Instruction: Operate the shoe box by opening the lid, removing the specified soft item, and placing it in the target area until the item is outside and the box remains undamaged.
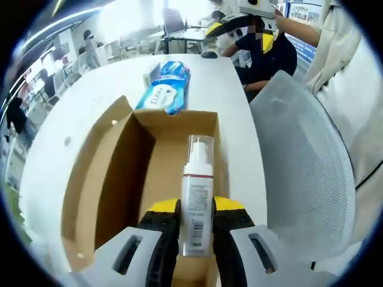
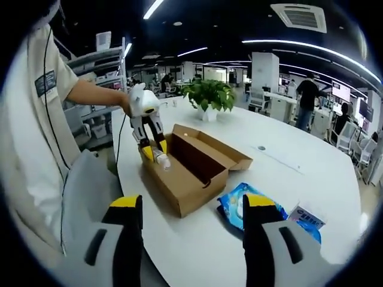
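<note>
Left gripper view: left tool [image 1: 196, 230] clamps bottle [image 1: 198, 197] over open box [image 1: 108, 179]; blue pack [image 1: 164, 88] beyond; right tool [image 2: 192, 239] released.

Shoe box [image 1: 114, 179]: brown cardboard, open, its lid flap folded out to one side; it sits flat on the white table [image 1: 72, 107], near the edge closest to me.
Bottle [image 1: 197, 197]: slim white pump bottle with a red band and a barcode label; my left hand-held gripper [image 1: 196, 230] has it clamped between yellow-tipped jaws, above the shoe box's open interior, its pump end pointing away from me.
Soft pack [image 1: 164, 88]: blue and white wipes packet, lying flat on the table just beyond the shoe box's far end, outside it.
</note>
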The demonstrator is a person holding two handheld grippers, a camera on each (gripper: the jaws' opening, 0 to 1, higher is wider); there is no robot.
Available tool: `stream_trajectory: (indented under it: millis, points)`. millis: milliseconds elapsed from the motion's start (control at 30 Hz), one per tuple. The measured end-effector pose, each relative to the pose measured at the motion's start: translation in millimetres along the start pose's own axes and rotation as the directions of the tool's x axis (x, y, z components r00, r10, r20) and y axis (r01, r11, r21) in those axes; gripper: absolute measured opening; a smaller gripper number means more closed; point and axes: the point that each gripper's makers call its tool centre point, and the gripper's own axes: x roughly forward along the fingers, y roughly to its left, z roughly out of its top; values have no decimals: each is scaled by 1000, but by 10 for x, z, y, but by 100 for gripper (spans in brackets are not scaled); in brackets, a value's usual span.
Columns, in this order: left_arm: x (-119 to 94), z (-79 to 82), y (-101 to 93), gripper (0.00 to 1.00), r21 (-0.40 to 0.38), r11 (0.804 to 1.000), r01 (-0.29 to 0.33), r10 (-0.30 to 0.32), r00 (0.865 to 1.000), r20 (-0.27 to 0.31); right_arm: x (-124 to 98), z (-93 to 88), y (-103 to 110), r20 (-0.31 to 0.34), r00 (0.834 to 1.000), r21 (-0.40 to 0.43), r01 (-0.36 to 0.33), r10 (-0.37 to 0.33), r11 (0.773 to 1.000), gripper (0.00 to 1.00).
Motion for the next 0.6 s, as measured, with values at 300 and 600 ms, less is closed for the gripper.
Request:
stream_trajectory:
  millis: [300, 600]
  points:
    - [-34, 220, -246, 18, 23, 999, 36, -37, 998, 53, 154, 61, 173, 20, 998, -27, -65, 65, 998, 52]
    - [-42, 353, -438, 18, 35, 998, 61, -64, 994, 92, 305, 68, 383, 13, 991, -72, -130, 131, 989, 43]
